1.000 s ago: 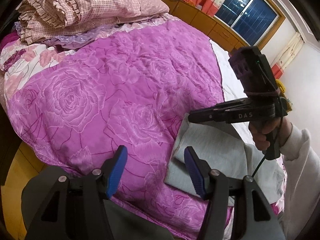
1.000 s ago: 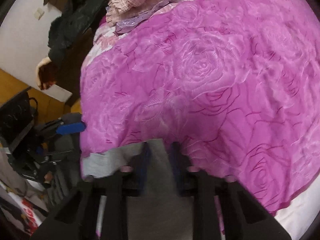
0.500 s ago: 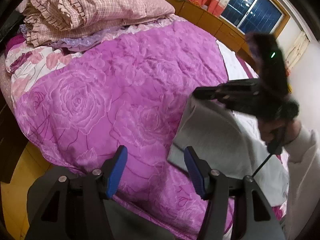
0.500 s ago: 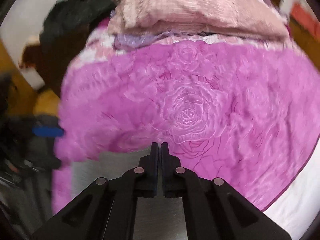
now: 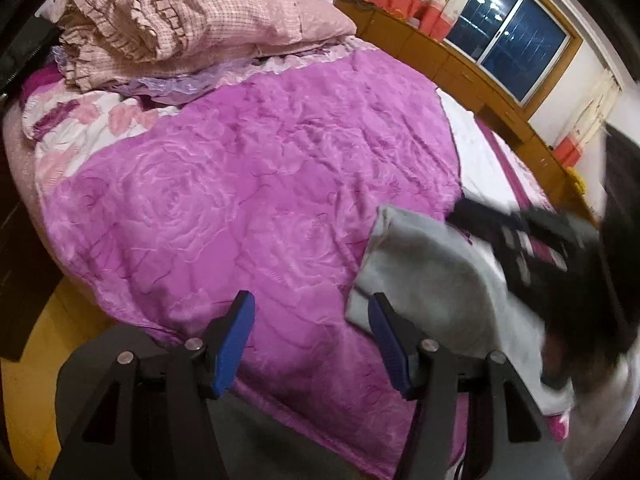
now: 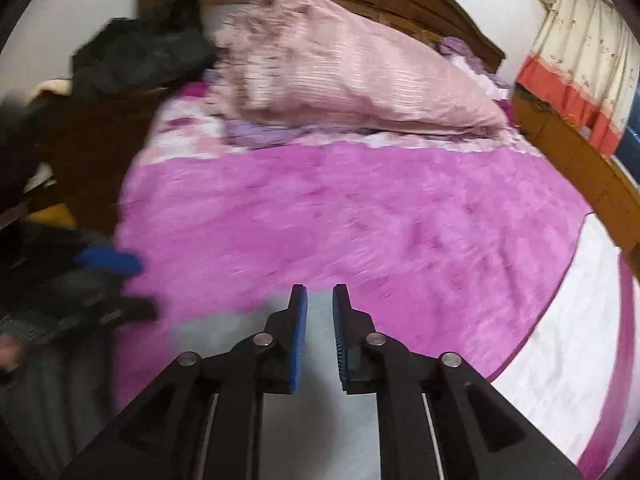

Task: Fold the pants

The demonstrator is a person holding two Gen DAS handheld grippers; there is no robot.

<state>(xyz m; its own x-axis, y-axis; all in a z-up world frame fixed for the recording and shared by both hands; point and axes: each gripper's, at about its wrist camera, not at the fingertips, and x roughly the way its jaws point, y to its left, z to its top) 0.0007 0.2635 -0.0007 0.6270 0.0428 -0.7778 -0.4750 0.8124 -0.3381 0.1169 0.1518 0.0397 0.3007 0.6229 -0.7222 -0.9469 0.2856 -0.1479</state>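
Note:
The grey pants (image 5: 432, 280) lie folded on the purple rose blanket (image 5: 240, 208) near the bed's front edge. My left gripper (image 5: 310, 320) is open and empty, its right finger over the pants' near corner. My right gripper (image 6: 320, 312) is partly open with a narrow gap and holds nothing; it hangs above the grey pants (image 6: 320, 380). In the left wrist view the right gripper (image 5: 520, 240) is a dark blur over the far side of the pants.
Pink checked pillows (image 5: 192, 20) are piled at the head of the bed. A wooden cabinet (image 5: 460, 76) and a window (image 5: 512, 40) run along the far wall. Dark clothes (image 6: 140, 52) lie by the headboard. White sheet (image 6: 580, 340) shows at the right.
My right gripper has opened a little, let go of the pants and lifted away; the raised cloth has dropped flat. My left gripper has stayed open in place.

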